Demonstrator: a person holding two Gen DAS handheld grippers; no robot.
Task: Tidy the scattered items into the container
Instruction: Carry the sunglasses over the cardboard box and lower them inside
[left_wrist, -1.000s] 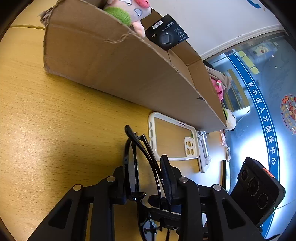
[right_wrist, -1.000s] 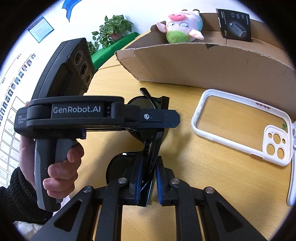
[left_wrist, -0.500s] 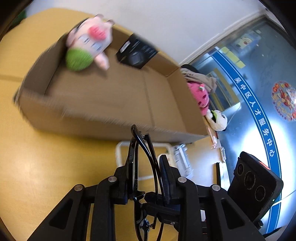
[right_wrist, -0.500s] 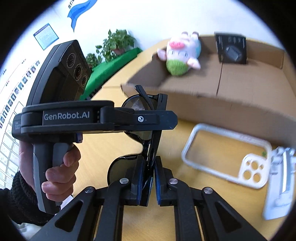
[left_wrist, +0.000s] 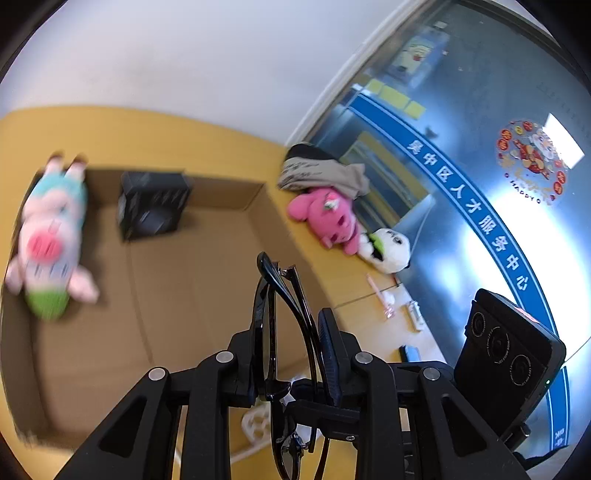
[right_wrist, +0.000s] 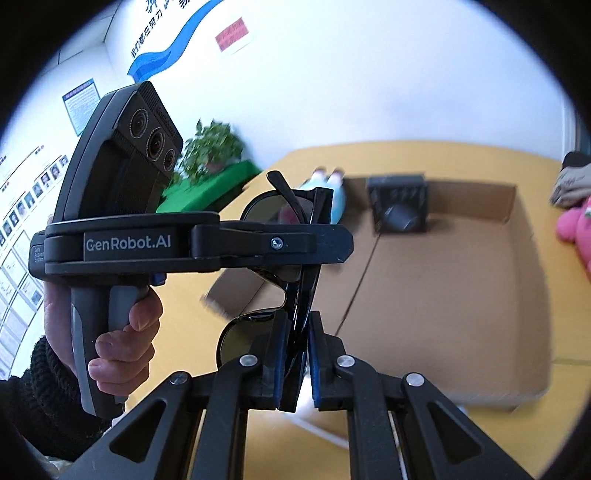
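**Inspector:** State what cannot be read.

**Assistant:** The plush pig (left_wrist: 48, 240) and the black packet (left_wrist: 153, 203) inside the cardboard box (left_wrist: 207, 266) are smeared by motion in the left wrist view; no print on the packet is legible. In the right wrist view the left gripper (right_wrist: 314, 243) crosses in front of the pig. A white object below the jaws is only partly visible; I cannot identify it. Small items on the table's far edge are too small to name.

**Inspector:** Grippers and the item?

**Assistant:** The folded black sunglasses (left_wrist: 280, 314) are held above the open box, clear of the table. The left gripper (left_wrist: 291, 354) is partly closed, pads against the folded frame. The right gripper (right_wrist: 297, 354) is nearly fully closed, its blue pads clamped on a lens edge. A hand (right_wrist: 118, 332) in a dark knit cuff grips the left handle.

**Inspector:** Surface and room?

**Assistant:** Yellow wooden table (left_wrist: 147, 129). A pink plush (left_wrist: 328, 218) and panda plush (left_wrist: 388, 251) lie beside the box wall, outside it. White wall, glass with a blue band of characters, a potted plant (right_wrist: 210, 147).
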